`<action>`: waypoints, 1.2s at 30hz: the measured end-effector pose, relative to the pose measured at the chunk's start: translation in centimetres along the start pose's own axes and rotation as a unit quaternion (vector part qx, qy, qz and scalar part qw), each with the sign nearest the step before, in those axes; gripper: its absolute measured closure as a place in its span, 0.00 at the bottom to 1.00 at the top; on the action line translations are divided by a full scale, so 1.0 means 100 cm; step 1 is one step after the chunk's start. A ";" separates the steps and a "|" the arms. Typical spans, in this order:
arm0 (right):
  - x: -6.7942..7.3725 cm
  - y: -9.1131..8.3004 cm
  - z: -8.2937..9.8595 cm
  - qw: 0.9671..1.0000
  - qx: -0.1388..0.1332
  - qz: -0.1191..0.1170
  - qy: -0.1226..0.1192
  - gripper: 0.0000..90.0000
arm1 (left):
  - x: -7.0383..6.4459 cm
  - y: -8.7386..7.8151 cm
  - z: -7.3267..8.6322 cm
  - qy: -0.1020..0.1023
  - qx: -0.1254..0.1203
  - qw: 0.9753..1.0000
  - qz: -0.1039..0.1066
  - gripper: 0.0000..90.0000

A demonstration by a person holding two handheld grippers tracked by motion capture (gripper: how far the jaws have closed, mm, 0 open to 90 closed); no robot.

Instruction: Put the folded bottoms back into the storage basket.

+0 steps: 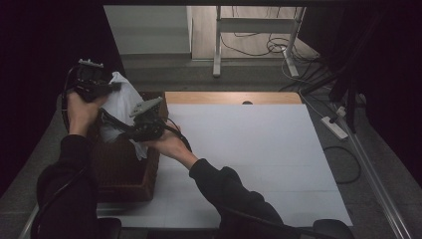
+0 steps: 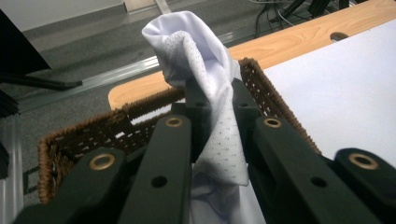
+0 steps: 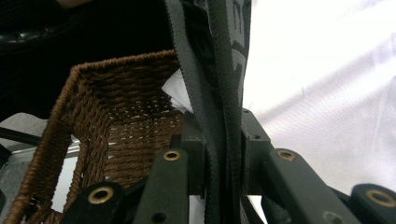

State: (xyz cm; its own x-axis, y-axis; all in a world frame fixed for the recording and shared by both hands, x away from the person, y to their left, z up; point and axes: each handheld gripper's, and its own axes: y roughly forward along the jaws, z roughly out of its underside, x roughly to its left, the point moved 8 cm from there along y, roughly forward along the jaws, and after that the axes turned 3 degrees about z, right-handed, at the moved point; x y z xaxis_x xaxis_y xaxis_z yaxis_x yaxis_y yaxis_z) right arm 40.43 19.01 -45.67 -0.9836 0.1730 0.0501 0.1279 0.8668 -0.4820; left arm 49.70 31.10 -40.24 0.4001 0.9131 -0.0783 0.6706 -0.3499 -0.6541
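A white mesh garment (image 1: 123, 98) hangs bunched over a brown wicker basket (image 1: 127, 186) at the table's left. My left gripper (image 1: 115, 85) is raised at the far left and shut on a twisted fold of the garment (image 2: 194, 44), with the basket rim (image 2: 140, 103) below it. My right gripper (image 1: 113, 122) is lower and nearer, over the basket. In the right gripper view the right gripper (image 3: 219, 123) is shut on the garment's dark grey band (image 3: 205, 60). White cloth (image 3: 322, 93) spreads to its right and the basket wall (image 3: 121, 100) stands at its left.
A white sheet (image 1: 249, 149) covers the table, with a strip of bare wood (image 1: 234, 97) at the far edge. On the floor beyond stand a white desk frame (image 1: 217, 45) and loose cables (image 1: 276, 47). A power strip (image 1: 335, 127) lies to the right.
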 end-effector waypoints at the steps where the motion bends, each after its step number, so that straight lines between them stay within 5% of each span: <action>1: 0.000 0.001 0.002 1.000 0.002 0.000 -0.001 0.85 | 0.001 0.001 0.002 -0.001 0.001 1.000 0.000 0.91; 20: 0.007 0.026 0.035 0.999 0.037 -0.004 -0.001 0.85 | 0.006 0.027 0.041 -0.001 0.035 0.999 0.007 0.90; 36: 0.018 0.036 0.038 0.998 0.060 0.000 -0.024 0.83 | 0.016 0.028 0.062 -0.024 0.044 0.999 0.011 0.89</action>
State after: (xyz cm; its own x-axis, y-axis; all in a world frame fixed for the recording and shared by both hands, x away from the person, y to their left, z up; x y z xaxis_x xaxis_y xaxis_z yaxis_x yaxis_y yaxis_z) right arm 38.66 20.63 -50.67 -0.9890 0.1474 0.0104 0.1137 0.8043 -0.5832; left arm 48.35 32.87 -46.89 0.3829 0.9149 -0.1280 0.6038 -0.3527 -0.7148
